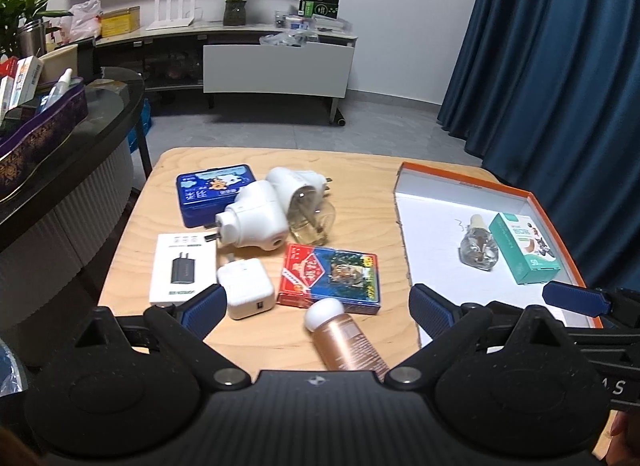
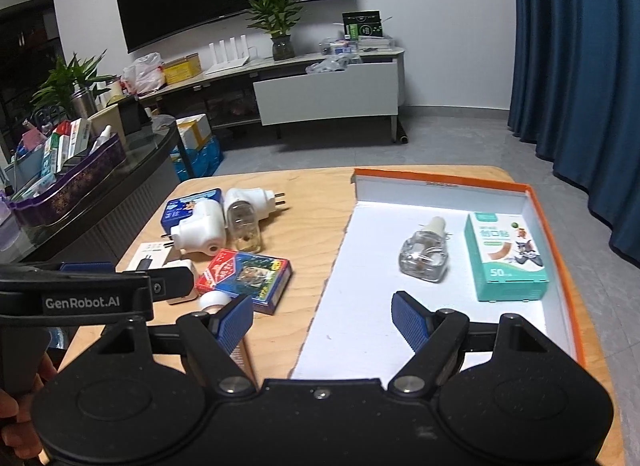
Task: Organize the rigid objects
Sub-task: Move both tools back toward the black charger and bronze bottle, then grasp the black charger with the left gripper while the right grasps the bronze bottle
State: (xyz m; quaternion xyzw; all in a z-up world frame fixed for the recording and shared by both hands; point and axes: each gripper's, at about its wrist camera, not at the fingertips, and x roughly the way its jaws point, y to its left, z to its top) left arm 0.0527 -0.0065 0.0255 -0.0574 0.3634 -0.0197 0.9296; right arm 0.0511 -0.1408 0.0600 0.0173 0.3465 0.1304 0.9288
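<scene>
On the wooden table [image 1: 360,169] lie a blue tin [image 1: 208,193], two white plug-in devices [image 1: 256,219], a white charger box [image 1: 180,270], a white charger cube [image 1: 248,288], a red-blue card box [image 1: 330,278] and a copper tube with a white cap [image 1: 344,340]. My left gripper [image 1: 316,312] is open and empty, with the tube between its fingers. An orange-rimmed white box lid [image 2: 444,183] holds a clear glass bottle [image 2: 424,256] and a teal plaster box [image 2: 506,258]. My right gripper [image 2: 324,322] is open and empty over the lid's near left edge.
A dark side table [image 1: 100,113] with a purple tray [image 1: 44,121] of boxes stands at the left. A TV stand [image 1: 276,61] and plants are at the back wall. Blue curtains [image 1: 560,65] hang at the right.
</scene>
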